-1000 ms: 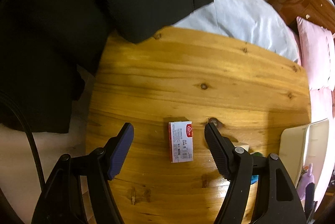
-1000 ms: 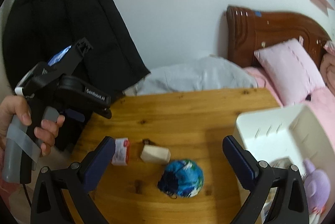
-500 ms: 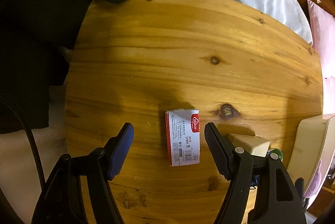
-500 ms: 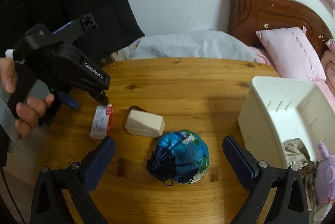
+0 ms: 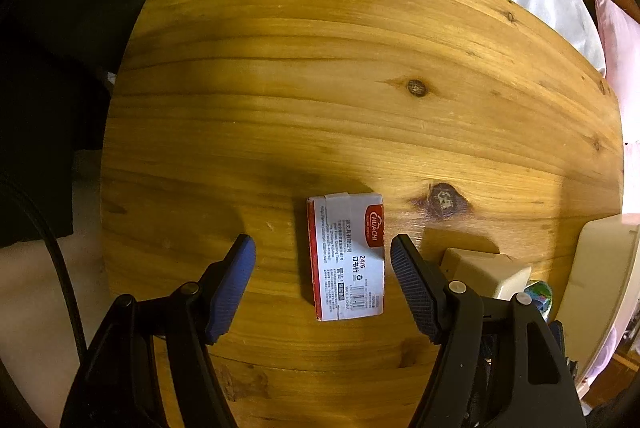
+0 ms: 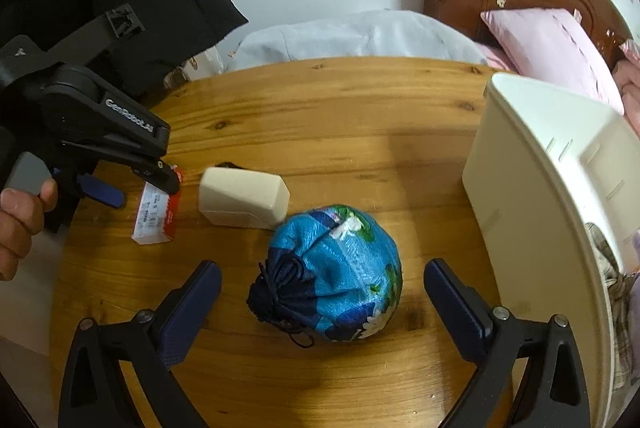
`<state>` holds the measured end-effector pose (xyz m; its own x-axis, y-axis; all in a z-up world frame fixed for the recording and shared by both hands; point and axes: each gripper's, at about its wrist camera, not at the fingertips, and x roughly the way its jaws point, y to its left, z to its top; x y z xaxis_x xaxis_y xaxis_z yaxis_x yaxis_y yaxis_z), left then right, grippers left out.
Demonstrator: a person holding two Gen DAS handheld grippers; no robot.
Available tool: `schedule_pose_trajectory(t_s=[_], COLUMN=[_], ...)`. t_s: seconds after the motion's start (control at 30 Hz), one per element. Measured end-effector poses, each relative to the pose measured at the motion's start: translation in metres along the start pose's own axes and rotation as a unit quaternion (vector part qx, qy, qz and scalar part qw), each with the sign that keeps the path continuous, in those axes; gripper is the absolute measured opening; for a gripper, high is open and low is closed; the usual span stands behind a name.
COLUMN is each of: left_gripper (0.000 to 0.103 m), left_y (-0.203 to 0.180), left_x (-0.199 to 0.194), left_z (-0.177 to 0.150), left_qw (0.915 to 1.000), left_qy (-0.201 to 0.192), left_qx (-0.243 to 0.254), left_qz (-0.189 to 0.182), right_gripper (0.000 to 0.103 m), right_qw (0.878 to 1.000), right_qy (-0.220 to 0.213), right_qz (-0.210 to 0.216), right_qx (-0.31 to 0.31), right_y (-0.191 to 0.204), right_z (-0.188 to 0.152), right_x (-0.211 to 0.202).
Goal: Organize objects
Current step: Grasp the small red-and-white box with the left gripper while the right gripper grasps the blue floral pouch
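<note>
From the left wrist, a wooden bench [image 5: 320,67] is seen beside a bed. One small box [image 5: 347,256] is framed by the wide-open left gripper [image 5: 322,248].

From the right wrist, one blue bag [image 6: 332,272], one cream block [image 6: 244,197] and one white bin [image 6: 520,195] are seen. The bag is framed by the wide-open right gripper [image 6: 322,284].

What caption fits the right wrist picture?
Open right gripper straddles a blue drawstring pouch on the wooden table.

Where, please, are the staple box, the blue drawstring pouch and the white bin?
staple box [image 5: 348,256], left wrist view, middle of its printed top face.
blue drawstring pouch [image 6: 340,268], right wrist view, its rounded body.
white bin [image 6: 520,195], right wrist view, its outer wall.
</note>
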<state>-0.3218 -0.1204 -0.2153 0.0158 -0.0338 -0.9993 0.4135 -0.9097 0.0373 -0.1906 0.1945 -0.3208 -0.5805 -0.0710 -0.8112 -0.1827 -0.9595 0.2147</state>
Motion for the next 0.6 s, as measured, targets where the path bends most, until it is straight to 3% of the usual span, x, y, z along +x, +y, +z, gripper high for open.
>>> schedule_pose_trajectory(t_s=[0.23, 0.53, 0.6], left_gripper=[0.071, 0.060, 0.054], left_y=[0.001, 0.000, 0.000], left_x=[0.003, 0.005, 0.004], left_z=[-0.001, -0.003, -0.004], left_qw=[1.0000, 0.9999, 0.9999], left_qy=[0.005, 0.013, 0.011], left_qx=[-0.003, -0.004, -0.002], left_qz=[0.000, 0.006, 0.007], right_gripper=[0.094, 0.088, 0.086], right_qw=[0.999, 0.999, 0.999], right_qy=[0.029, 0.038, 0.038], right_qz=[-0.007, -0.002, 0.001], right_qx=[0.016, 0.003, 0.002], right_y=[-0.005, -0.003, -0.003], right_z=[-0.001, 0.000, 0.001], right_x=[0.013, 0.022, 0.022])
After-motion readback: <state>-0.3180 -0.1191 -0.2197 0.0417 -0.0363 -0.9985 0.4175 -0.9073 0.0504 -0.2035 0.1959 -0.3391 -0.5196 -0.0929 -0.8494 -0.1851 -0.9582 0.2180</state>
